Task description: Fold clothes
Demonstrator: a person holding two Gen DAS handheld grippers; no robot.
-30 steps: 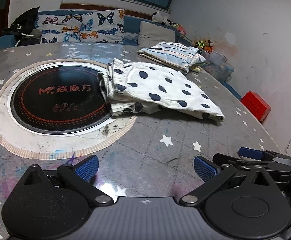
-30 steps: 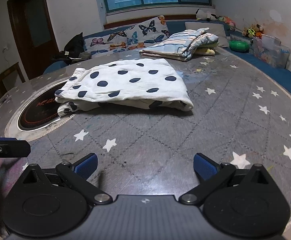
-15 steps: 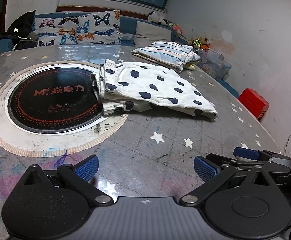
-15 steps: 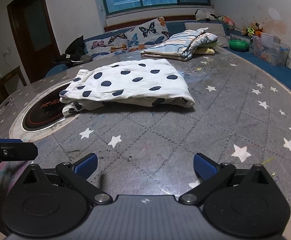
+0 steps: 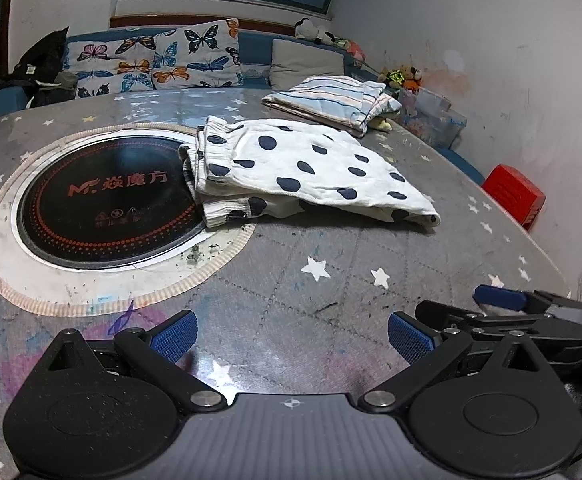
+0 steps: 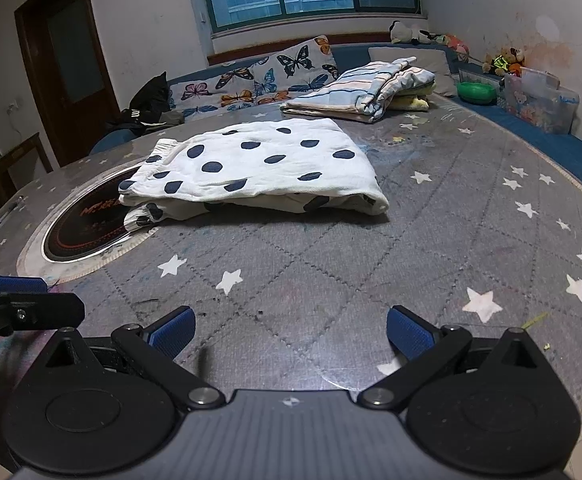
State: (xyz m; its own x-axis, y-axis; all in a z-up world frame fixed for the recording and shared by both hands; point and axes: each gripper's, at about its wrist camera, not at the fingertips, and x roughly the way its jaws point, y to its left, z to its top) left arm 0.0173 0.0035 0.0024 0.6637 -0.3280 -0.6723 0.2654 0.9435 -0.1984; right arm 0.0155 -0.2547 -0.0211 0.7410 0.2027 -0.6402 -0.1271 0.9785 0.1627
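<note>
My left gripper point(image 5: 293, 338) is wide open, with nothing between its blue pads point(image 5: 175, 336). My right gripper point(image 6: 291, 334) is wide open too and holds nothing. The two are side by side and level; each one shows at the edge of the other's view.

Item count, table surface: one polka-dot garment point(image 5: 311, 168), folded; one striped folded garment point(image 5: 331, 100); one round induction cooktop point(image 5: 103, 204). On the bench behind: two butterfly-print cushions point(image 5: 151, 60), one plain grey cushion point(image 5: 307, 64). One red box point(image 5: 513, 194) against the wall.
</note>
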